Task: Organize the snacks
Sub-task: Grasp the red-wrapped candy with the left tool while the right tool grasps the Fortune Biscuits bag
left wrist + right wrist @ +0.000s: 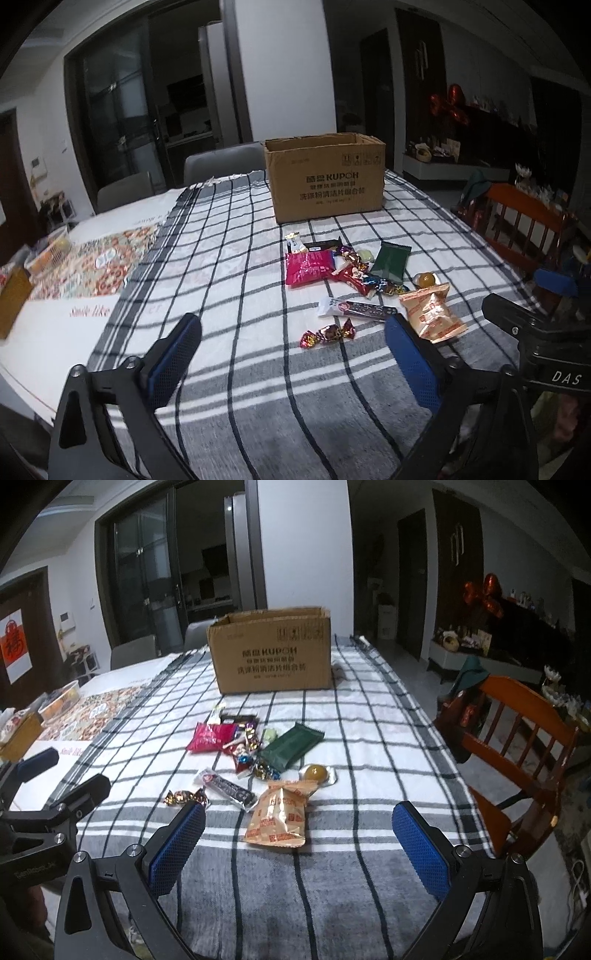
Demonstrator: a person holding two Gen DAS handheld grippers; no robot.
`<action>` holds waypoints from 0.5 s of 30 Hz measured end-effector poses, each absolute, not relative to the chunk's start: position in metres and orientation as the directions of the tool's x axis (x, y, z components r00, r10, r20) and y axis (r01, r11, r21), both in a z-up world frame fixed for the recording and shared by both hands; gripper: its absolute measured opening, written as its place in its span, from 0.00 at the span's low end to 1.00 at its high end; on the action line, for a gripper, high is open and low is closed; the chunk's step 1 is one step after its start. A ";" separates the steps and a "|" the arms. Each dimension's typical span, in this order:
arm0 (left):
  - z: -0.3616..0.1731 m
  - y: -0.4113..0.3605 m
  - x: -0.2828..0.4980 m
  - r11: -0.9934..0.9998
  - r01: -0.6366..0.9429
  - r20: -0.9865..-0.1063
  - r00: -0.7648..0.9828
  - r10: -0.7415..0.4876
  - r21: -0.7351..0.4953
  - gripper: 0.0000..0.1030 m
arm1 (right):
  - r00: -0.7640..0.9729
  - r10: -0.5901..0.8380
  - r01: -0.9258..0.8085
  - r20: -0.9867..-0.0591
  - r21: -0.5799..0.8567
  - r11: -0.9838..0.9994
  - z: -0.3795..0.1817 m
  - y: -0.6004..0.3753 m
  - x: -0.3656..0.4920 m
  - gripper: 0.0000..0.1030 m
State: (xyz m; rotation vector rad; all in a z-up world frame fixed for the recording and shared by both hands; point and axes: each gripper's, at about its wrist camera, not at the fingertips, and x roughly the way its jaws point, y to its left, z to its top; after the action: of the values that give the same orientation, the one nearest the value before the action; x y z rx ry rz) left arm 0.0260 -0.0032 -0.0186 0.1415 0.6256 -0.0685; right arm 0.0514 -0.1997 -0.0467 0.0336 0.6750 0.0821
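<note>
Both grippers, left gripper (291,349) and right gripper (299,834), hover released; next, grasp the near biscuit packet (279,818) for the far cardboard box (271,653).

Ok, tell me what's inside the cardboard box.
The cardboard box stands open at the top, but both views only catch its front wall and a strip of the inner back wall. Its floor is hidden, so any contents cannot be told. The snacks lie on the cloth in front.

One cardboard box (273,653), two wooden chairs (517,738), many snacks (258,753).
</note>
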 end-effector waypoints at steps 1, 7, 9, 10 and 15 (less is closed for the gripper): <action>-0.020 -0.004 0.028 0.986 0.114 -0.589 0.808 -0.022 0.120 0.90 | 0.775 0.089 -0.068 -0.626 0.058 0.996 -0.050 -0.199 0.054 0.99; -0.041 -0.012 0.050 0.973 0.178 -0.633 0.773 -0.048 0.144 0.72 | 0.742 0.113 -0.083 -0.661 0.076 0.994 -0.068 -0.198 0.074 0.94; -0.049 -0.014 0.057 0.971 0.200 -0.658 0.750 -0.068 0.128 0.66 | 0.726 0.125 -0.088 -0.677 0.089 0.992 -0.075 -0.197 0.081 0.92; -0.053 -0.015 0.060 0.970 0.211 -0.668 0.740 -0.077 0.123 0.65 | 0.718 0.132 -0.089 -0.683 0.097 0.991 -0.078 -0.197 0.084 0.91; -0.070 -0.020 0.074 0.961 0.258 -0.702 0.703 -0.116 0.100 0.60 | 0.685 0.158 -0.099 -0.712 0.124 0.987 -0.093 -0.196 0.098 0.84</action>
State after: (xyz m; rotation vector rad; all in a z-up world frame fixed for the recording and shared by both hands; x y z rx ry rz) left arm 0.0742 -0.0203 -0.0696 0.1970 0.7644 -0.2095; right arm 0.0985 -0.1960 -0.0926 0.0773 0.8042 0.1438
